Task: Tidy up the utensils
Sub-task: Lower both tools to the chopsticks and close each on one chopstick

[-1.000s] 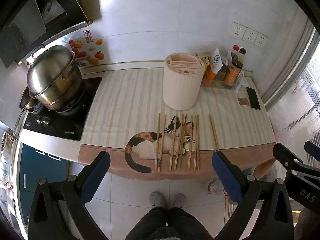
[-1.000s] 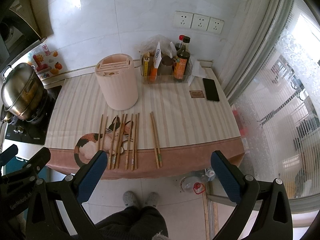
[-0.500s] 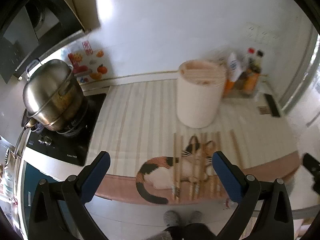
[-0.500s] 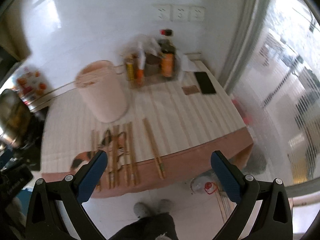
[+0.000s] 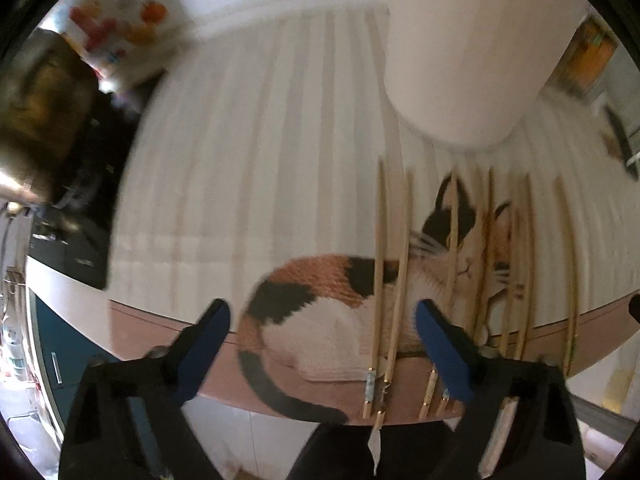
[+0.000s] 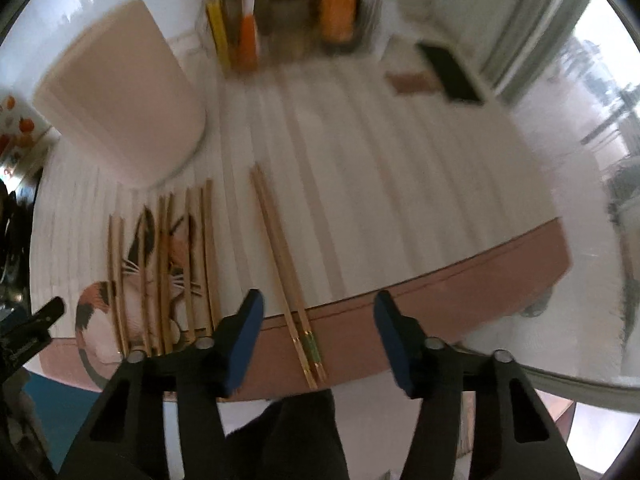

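On the striped mat [image 6: 400, 184], every chopstick still lies flat at six o'clock of the holder [image 5: 464, 48], none stowed, while left gripper [image 5: 322, 330] and right gripper [image 6: 318, 326], jaws just narrowing yet empty, straddle separate pairs [image 6: 286, 272].

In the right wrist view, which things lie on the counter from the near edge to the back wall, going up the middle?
Separate pair of chopsticks → bare striped mat → rack of bottles at the wall.
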